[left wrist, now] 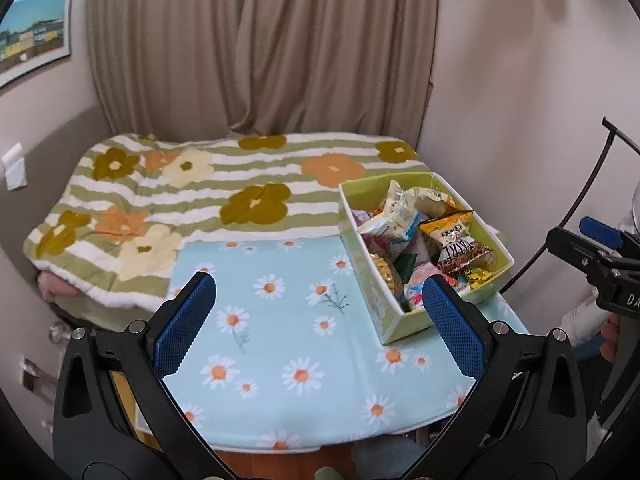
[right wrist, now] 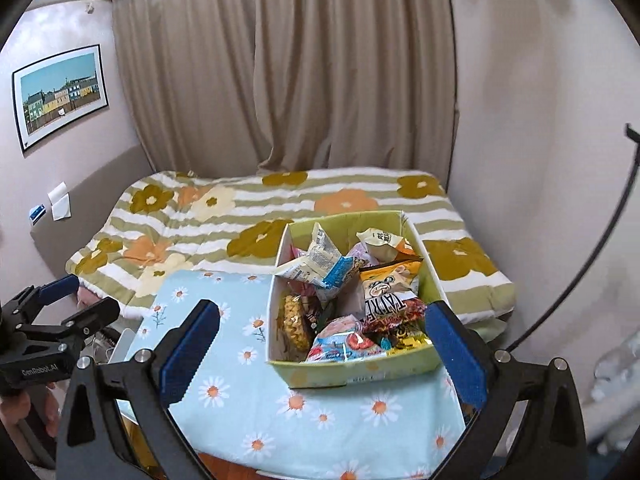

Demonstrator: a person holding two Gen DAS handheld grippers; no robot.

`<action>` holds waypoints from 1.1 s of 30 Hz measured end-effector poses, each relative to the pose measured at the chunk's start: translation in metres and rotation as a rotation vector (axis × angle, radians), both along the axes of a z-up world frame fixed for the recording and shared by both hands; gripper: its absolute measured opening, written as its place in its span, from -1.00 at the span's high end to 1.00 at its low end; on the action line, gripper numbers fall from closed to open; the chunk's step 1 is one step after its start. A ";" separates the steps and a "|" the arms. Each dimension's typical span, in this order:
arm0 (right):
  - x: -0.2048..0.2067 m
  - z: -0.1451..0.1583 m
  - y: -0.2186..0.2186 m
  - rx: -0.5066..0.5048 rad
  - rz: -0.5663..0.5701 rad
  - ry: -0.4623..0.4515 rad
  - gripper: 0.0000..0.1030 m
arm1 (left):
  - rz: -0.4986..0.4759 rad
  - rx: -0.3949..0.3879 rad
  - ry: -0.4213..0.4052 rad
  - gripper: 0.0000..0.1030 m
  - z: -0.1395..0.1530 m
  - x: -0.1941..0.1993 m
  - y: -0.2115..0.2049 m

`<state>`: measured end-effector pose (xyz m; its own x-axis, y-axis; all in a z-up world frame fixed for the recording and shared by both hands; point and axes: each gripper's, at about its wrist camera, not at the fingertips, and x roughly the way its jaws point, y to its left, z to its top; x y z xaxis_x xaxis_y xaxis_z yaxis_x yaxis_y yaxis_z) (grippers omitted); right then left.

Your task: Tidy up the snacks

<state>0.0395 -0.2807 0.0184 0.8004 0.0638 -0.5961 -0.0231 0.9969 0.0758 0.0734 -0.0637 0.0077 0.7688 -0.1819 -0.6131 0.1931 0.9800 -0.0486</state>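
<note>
A light green box (left wrist: 400, 326) (right wrist: 360, 376) full of snack packets stands on the right side of a small table with a light blue daisy cloth (left wrist: 288, 336) (right wrist: 240, 392). On top lie an orange and red chip bag (left wrist: 456, 244) (right wrist: 394, 292) and a white and blue packet (left wrist: 394, 216) (right wrist: 320, 264). My left gripper (left wrist: 320, 320) is open and empty above the cloth, left of the box. My right gripper (right wrist: 324, 344) is open and empty, hovering over the box's near end. Each gripper shows at the edge of the other's view, the right one (left wrist: 592, 252) and the left one (right wrist: 60, 312).
Behind the table is a bed with a green-striped flowered blanket (left wrist: 208, 192) (right wrist: 192, 224). Beige curtains (left wrist: 260, 48) hang at the back. Walls close in on both sides, with a framed picture (right wrist: 60, 96) on the left. A black cable (right wrist: 600, 240) curves at the right.
</note>
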 end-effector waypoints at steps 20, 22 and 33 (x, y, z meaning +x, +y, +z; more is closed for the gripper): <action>-0.053 0.003 0.023 -0.034 -0.060 -0.077 -0.99 | 0.027 -0.013 -0.081 -0.99 0.008 -0.061 0.027; -0.053 0.003 0.023 -0.036 -0.062 -0.081 -0.99 | 0.027 -0.013 -0.083 -0.99 0.008 -0.061 0.025; -0.047 0.010 0.026 -0.045 -0.063 -0.096 -0.99 | 0.037 -0.027 -0.100 -0.99 0.013 -0.058 0.028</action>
